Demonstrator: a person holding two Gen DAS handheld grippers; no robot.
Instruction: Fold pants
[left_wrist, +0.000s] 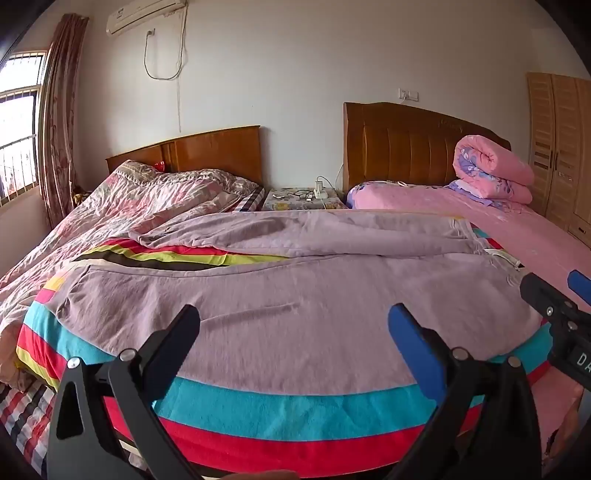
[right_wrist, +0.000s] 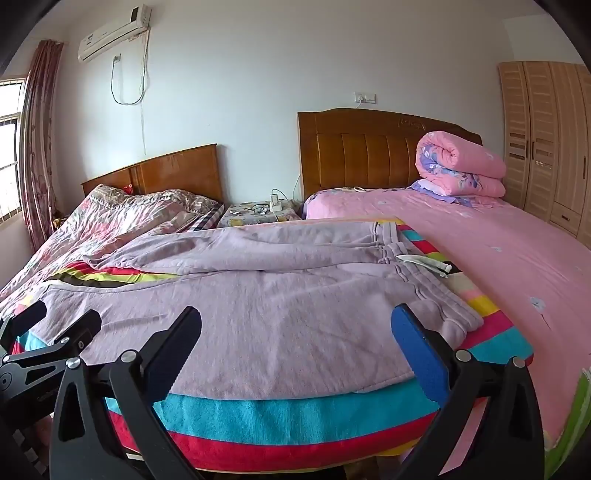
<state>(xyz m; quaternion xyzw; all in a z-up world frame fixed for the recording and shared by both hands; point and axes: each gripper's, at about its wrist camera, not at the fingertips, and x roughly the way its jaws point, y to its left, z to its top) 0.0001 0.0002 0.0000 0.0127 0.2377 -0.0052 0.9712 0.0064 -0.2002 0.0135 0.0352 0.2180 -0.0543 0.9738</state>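
Striped blanket (right_wrist: 295, 410) covers what seems a bed, lilac pants (right_wrist: 258, 306) spread on it.

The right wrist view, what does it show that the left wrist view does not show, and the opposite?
Only the right wrist view shows the whole waistband of the lilac pants with its white drawstring lying on the striped blanket, plus the left gripper at its left edge.

Only the left wrist view shows the window widely, and the right gripper at its right edge.

Both show the pants spread flat, legs toward the left, two wooden headboards, the rolled pink quilt, and open jaws hovering above the near edge.
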